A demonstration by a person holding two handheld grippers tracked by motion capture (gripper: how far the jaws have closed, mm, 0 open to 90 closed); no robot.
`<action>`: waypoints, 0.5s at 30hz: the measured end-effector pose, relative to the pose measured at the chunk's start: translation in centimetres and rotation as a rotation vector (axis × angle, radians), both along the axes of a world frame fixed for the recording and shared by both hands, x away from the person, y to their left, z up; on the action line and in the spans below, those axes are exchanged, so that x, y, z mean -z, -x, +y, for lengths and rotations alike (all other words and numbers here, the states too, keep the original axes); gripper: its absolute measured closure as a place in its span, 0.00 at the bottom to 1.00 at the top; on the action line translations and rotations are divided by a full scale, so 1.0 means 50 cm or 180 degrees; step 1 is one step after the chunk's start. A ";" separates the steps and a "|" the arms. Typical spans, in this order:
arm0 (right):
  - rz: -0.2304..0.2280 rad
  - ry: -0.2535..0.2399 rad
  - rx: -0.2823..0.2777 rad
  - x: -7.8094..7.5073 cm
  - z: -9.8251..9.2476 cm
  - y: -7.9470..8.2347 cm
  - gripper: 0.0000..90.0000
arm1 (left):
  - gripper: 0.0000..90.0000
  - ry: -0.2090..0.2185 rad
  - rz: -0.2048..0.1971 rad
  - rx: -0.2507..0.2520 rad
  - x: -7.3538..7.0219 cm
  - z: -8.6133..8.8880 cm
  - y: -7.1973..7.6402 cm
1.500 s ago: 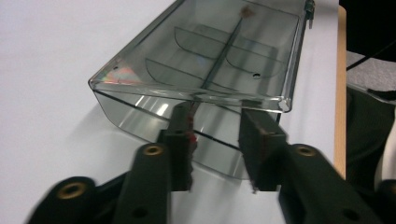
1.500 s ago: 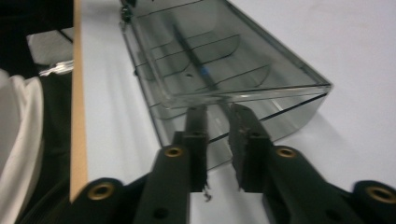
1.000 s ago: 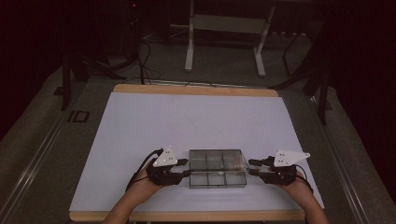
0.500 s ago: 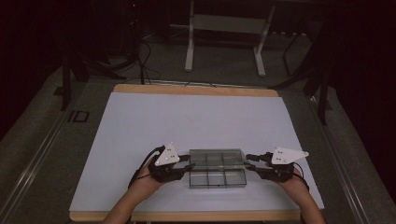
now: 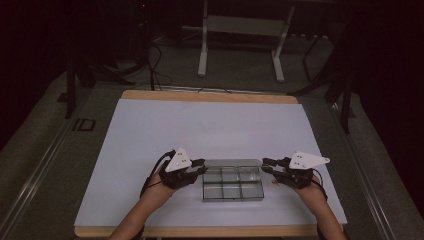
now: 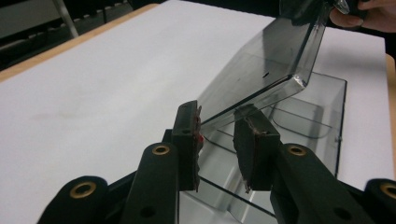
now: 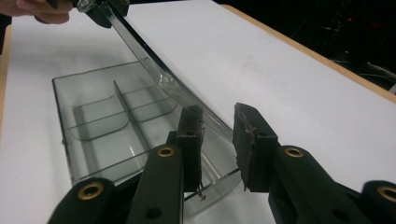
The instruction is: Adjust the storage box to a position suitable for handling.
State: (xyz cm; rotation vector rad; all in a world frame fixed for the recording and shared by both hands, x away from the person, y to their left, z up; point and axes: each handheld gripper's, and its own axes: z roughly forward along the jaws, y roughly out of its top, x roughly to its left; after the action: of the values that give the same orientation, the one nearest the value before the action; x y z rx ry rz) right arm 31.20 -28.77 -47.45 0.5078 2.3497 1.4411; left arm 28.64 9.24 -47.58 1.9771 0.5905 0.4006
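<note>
A clear plastic compartment box (image 5: 233, 192) lies near the table's front edge, between my two grippers. Its clear hinged lid (image 6: 261, 60) is tilted up off the box (image 6: 322, 107). My left gripper (image 5: 202, 168) is at the box's left end. In the left gripper view its jaws (image 6: 219, 130) have just been closing, and the lid's near corner is pinched between the pads. My right gripper (image 5: 265, 165) is at the right end. Its jaws (image 7: 217, 133) have also been closing, and they clamp the other end of the lid (image 7: 154, 60) above the divided box (image 7: 93, 116).
The white tabletop (image 5: 210, 130) has a wooden edge (image 5: 210, 96) at the back. Beyond it, a metal stand (image 5: 240, 30) and cables lie on the dark floor. A hand (image 6: 369, 11) holds the far gripper.
Both grippers' jaws have narrowed onto the lid's ends. The hands have edged slightly inward toward the box and otherwise stayed put.
</note>
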 end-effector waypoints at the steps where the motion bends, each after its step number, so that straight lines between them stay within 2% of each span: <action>1: 0.0000 0.0008 0.0029 -0.001 0.001 -0.002 0.82 | 0.81 0.0027 -0.0008 -0.0034 -0.002 0.000 -0.004; 6: -0.0046 -0.0007 0.0120 -0.003 0.007 -0.011 0.84 | 0.84 0.0070 -0.0072 -0.0128 -0.005 -0.001 -0.013; 15: -0.0120 -0.0080 0.0304 -0.006 0.015 -0.023 0.87 | 0.86 0.0121 -0.0104 -0.0283 -0.007 -0.007 -0.030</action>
State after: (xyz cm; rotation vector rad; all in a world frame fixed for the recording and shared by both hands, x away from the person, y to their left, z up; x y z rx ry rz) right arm 32.35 -28.02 -47.15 0.5859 2.2490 1.4264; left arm 30.14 8.90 -47.21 1.9092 0.6624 0.4722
